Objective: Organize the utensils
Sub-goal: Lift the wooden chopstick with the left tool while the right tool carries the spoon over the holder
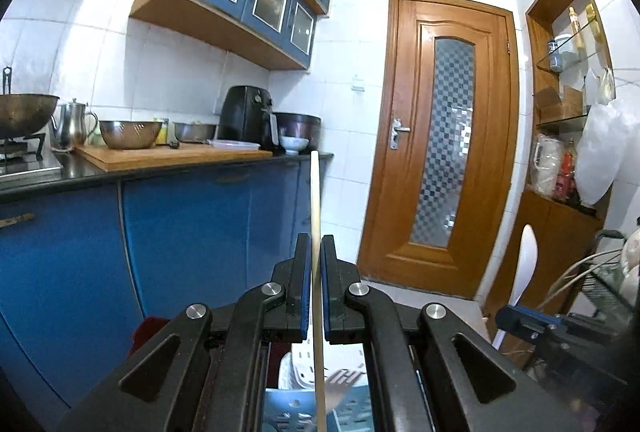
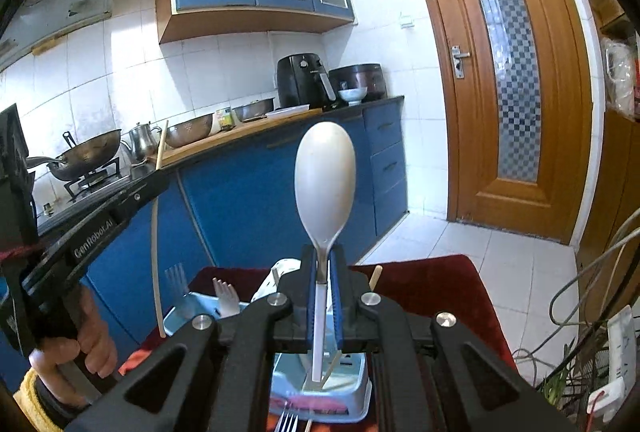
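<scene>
A kitchen with white wall tiles, blue cabinets under a dark counter (image 1: 168,168) and a brown wooden door (image 1: 436,136) with a checkered glass pane. Below both grippers a red cloth (image 2: 432,288) carries a pale blue perforated plastic basket (image 2: 192,312) with white plastic forks (image 2: 226,296). The left gripper (image 1: 316,252) is clenched on a thin pale wooden chopstick (image 1: 315,200) standing upright. The right gripper (image 2: 324,264) grips the neck of a white plastic rice spoon (image 2: 325,172), bowl up. Only the right view shows the steel wok (image 2: 90,152) on the stove and the person's hand (image 2: 86,344) on the left tool; only the left view shows the wall shelves (image 1: 568,56) of bottles
</scene>
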A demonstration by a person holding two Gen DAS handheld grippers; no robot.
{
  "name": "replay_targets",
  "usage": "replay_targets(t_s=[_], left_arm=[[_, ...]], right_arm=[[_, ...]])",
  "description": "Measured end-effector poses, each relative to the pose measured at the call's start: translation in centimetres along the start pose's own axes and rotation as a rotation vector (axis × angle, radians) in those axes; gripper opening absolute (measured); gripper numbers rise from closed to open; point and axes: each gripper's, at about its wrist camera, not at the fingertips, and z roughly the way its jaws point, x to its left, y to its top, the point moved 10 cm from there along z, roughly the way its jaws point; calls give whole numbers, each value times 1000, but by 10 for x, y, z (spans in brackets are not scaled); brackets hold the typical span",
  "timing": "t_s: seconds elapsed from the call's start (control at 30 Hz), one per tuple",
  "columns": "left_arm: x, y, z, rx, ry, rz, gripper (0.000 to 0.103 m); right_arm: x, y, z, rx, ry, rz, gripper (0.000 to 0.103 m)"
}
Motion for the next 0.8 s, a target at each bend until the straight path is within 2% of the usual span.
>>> replay_targets(t_s=[0.3,0.8], left_arm=[[12,-35,19,10,25,-10,2],[16,-65,24,27,27,-29,2]], right_arm=[[-1,-23,24,16,-23,-28,8],[-1,-56,39,74,-1,-36,8]])
